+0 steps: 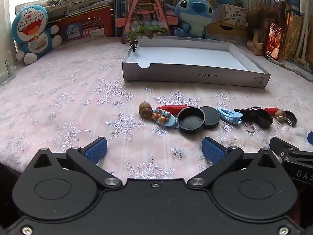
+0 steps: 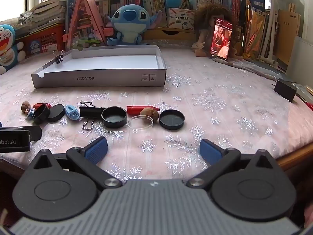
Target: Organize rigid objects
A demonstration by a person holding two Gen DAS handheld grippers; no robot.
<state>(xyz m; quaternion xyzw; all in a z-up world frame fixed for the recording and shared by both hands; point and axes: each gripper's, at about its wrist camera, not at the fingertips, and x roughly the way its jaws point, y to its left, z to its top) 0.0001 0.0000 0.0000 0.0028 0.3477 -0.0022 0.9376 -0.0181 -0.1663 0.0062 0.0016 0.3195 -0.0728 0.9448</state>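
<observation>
A row of small items lies on the snowflake cloth: a walnut (image 1: 145, 109), a blue charm (image 1: 164, 117), a red piece (image 1: 172, 108), black lids (image 1: 191, 119), a blue hair clip (image 1: 229, 115) and a black binder clip (image 2: 91, 111). In the right wrist view there are also a clear lid (image 2: 140, 123), a second nut (image 2: 149, 114) and another black lid (image 2: 171, 119). A shallow white box (image 1: 195, 76) stands behind the row, with a small binder clip (image 1: 134, 45) on its rim. My left gripper (image 1: 154, 150) and right gripper (image 2: 153, 149) are open, empty, just short of the row.
Plush toys (image 1: 193, 13), a red crate (image 1: 84, 25), books and a doll (image 2: 207, 31) with a lit phone (image 2: 221, 39) line the back. A black block (image 2: 284, 89) sits at the right. The table's wooden edge (image 2: 293, 154) runs at the near right.
</observation>
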